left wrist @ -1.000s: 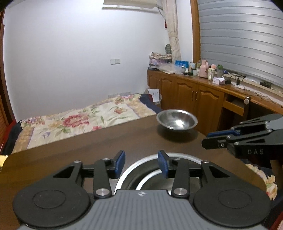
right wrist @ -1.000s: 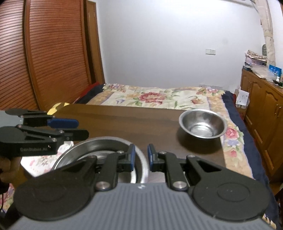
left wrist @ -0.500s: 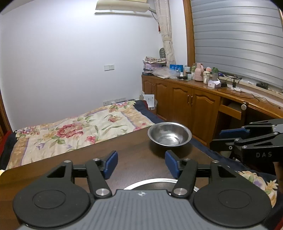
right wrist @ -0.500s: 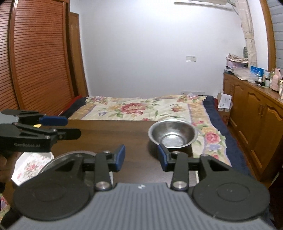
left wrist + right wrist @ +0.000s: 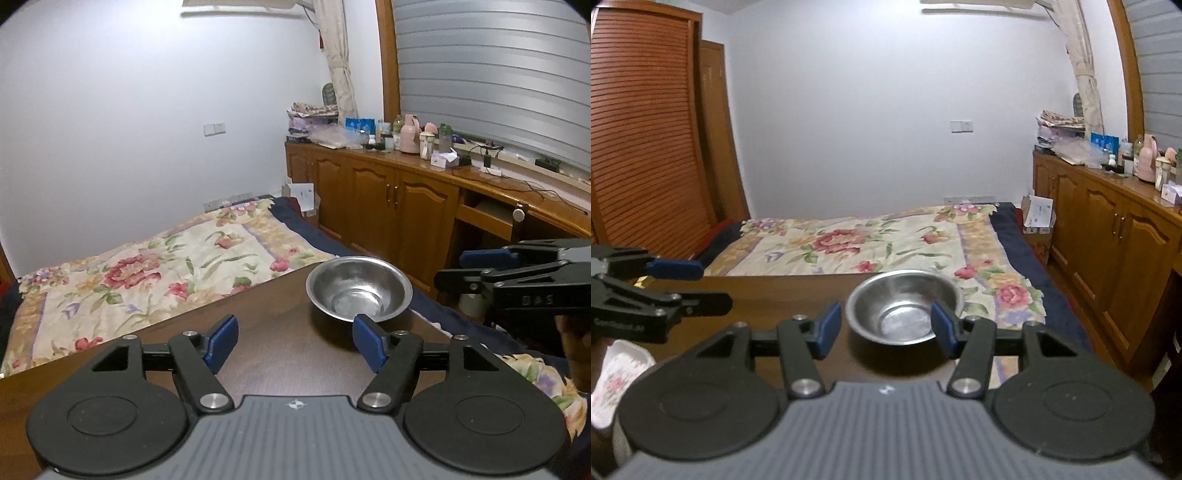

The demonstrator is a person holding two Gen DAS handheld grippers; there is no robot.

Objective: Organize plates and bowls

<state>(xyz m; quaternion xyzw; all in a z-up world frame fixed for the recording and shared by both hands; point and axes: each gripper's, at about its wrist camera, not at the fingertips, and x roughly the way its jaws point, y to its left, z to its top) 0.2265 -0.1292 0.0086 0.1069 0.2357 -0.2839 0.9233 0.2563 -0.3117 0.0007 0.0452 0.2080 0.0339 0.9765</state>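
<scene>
Steel bowl [image 5: 903, 308] ahead of my right gripper [image 5: 886, 328], untouched I think; both grippers' jaws have just been opening, empty; next, close on its rim.

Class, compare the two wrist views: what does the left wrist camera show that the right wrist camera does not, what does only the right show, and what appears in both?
Only the left wrist view shows the grey window blind and the right claw from the side. Only the right wrist view shows the slatted wooden door, the floral plate and the left claw from the side. Both show the steel bowl, the brown table, the floral bedspread and the wooden cabinets.
</scene>
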